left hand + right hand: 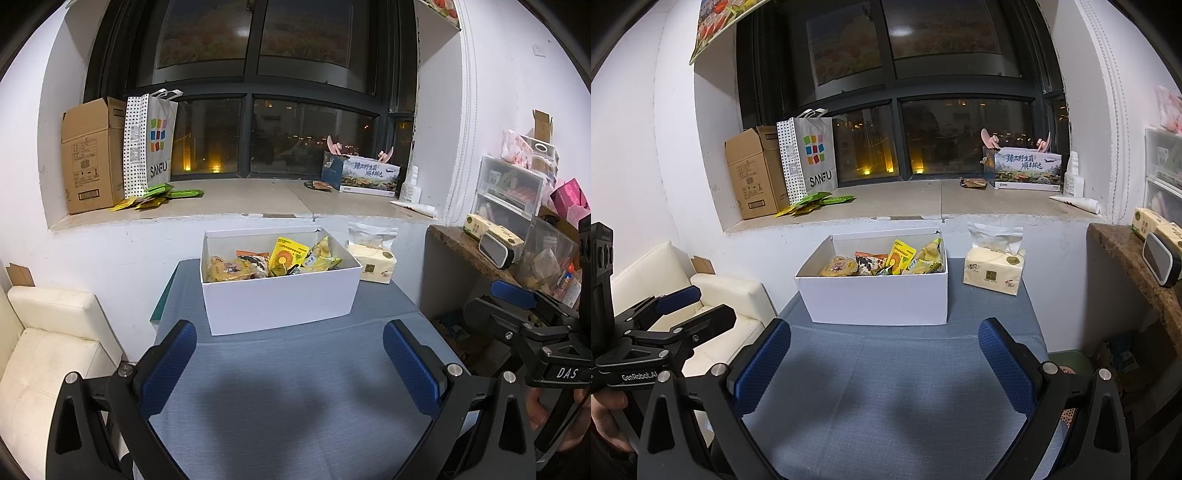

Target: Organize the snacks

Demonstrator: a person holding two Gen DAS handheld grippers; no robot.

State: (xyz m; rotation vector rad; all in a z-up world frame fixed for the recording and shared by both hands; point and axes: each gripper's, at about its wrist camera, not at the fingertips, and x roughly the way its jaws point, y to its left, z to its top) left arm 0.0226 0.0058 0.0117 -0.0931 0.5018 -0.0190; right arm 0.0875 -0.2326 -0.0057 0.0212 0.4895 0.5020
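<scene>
A white open box (280,302) stands on the blue-grey table (295,387), and shows in the right wrist view (879,299) too. Several snack packets (273,260) lie inside it, yellow and green ones among them (897,258). My left gripper (290,360) is open and empty, held above the table in front of the box. My right gripper (884,360) is open and empty, also in front of the box. The right gripper shows at the right edge of the left wrist view (517,314); the left gripper shows at the left edge of the right wrist view (683,306).
A tissue pack (993,269) sits right of the box. On the windowsill are a cardboard box (753,173), a paper bag (809,158), green packets (816,203) and a printed carton (1027,170). A cream sofa (48,350) stands left; a cluttered shelf (517,236) right.
</scene>
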